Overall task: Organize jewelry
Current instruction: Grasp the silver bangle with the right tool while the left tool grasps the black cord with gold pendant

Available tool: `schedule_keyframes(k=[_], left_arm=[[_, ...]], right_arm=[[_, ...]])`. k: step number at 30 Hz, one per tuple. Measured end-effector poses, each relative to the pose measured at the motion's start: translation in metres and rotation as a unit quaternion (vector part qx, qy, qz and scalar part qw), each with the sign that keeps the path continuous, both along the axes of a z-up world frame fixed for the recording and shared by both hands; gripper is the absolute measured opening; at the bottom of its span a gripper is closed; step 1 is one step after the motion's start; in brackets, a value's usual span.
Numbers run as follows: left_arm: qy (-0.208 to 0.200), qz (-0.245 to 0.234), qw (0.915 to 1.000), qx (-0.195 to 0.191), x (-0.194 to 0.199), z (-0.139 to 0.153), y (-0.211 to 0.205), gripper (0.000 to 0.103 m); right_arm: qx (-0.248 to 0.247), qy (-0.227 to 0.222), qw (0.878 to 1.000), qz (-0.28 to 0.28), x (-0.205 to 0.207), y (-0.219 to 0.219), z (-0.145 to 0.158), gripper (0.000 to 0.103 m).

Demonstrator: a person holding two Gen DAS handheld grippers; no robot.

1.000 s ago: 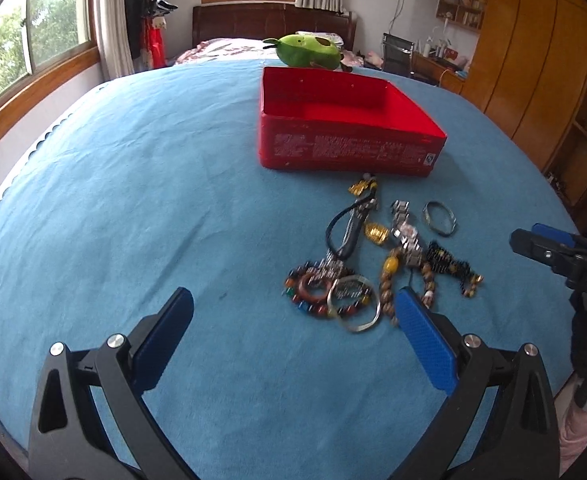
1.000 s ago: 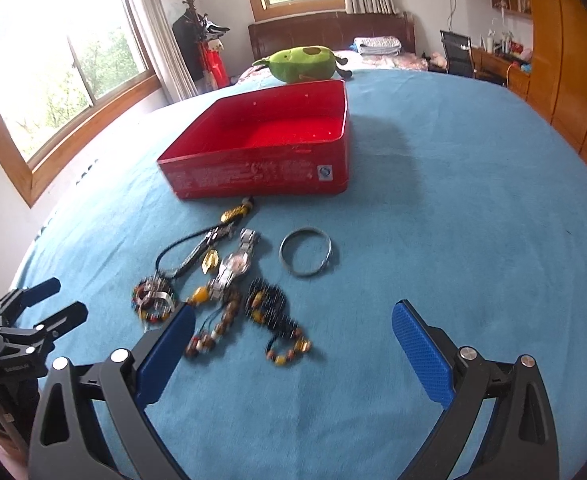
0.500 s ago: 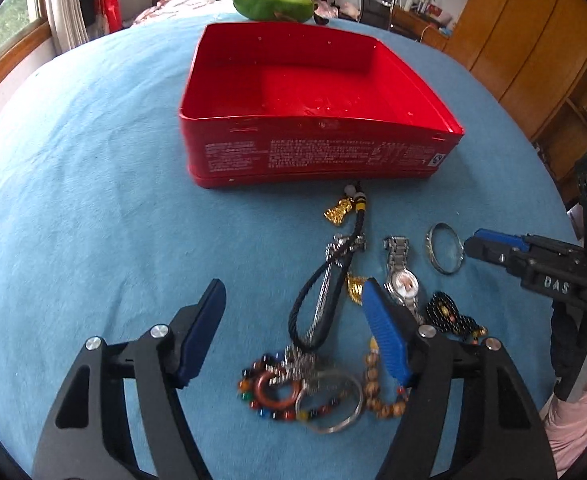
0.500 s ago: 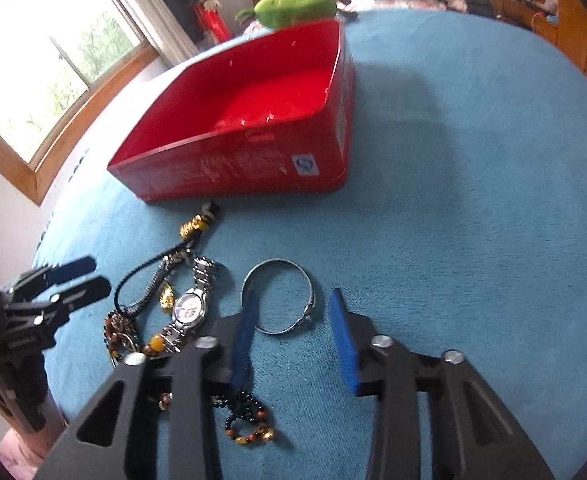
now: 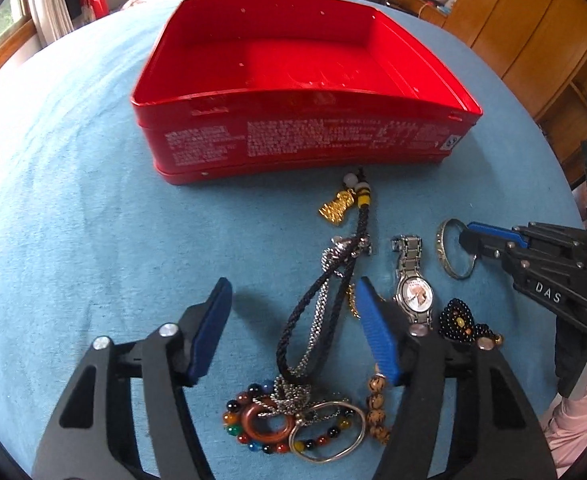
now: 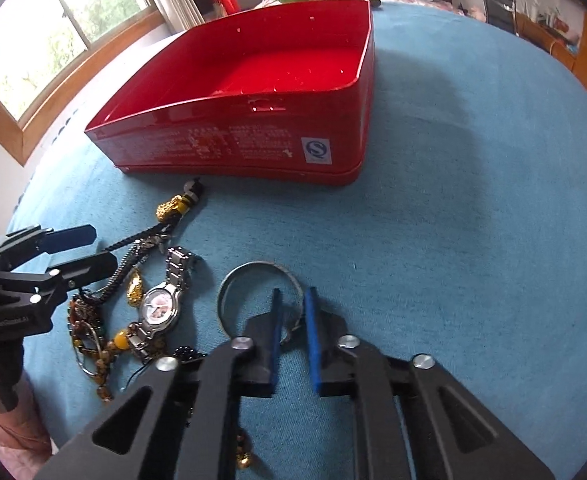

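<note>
Our right gripper (image 6: pixel 291 312) has just closed on the silver bangle's (image 6: pixel 229 280) near rim; our left gripper (image 5: pixel 293 320), narrowing but unclamped, straddles the braided cord (image 5: pixel 305 312). The red tin (image 5: pixel 293 148) beyond them awaits both.

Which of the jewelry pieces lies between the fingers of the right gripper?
The plain silver bangle: the right gripper has just closed on its rim. The watch and beads lie apart, untouched.
</note>
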State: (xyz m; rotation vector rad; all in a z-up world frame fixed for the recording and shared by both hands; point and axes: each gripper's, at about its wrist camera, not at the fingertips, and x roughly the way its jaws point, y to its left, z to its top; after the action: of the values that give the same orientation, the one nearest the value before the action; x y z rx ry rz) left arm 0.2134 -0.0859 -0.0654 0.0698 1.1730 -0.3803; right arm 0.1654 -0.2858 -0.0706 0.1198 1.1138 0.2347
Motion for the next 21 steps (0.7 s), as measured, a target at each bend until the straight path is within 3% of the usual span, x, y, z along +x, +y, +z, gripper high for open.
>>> schedule_keyframes(k=[2,5,8,11,21], left_arm=[[0.006,0.001,1.0,0.003,0.004,-0.004,-0.004,0.049],[0.001,0.005,0.9999,0.016,0.011,-0.006,-0.011,0.027],[0.012,0.001,0.9999,-0.003,0.014,-0.007,-0.014,0.004],[0.004,-0.008,0.9997,-0.022,0.011,-0.005,-0.019,0.002],[-0.084,-0.026,0.9928,-0.081,-0.004,0.059,-0.033,0.002]], right_arm=[[0.011,0.0,1.0,0.001,-0.002,-0.002,0.0,0.004],[0.021,-0.002,1.0,0.0,-0.006,-0.005,0.0,0.004],[0.037,-0.006,0.999,0.0,-0.014,-0.011,0.004,0.004],[0.049,-0.017,0.999,0.0,-0.02,-0.016,0.012,0.004],[0.069,-0.05,0.996,-0.008,-0.032,-0.028,0.043,0.004]])
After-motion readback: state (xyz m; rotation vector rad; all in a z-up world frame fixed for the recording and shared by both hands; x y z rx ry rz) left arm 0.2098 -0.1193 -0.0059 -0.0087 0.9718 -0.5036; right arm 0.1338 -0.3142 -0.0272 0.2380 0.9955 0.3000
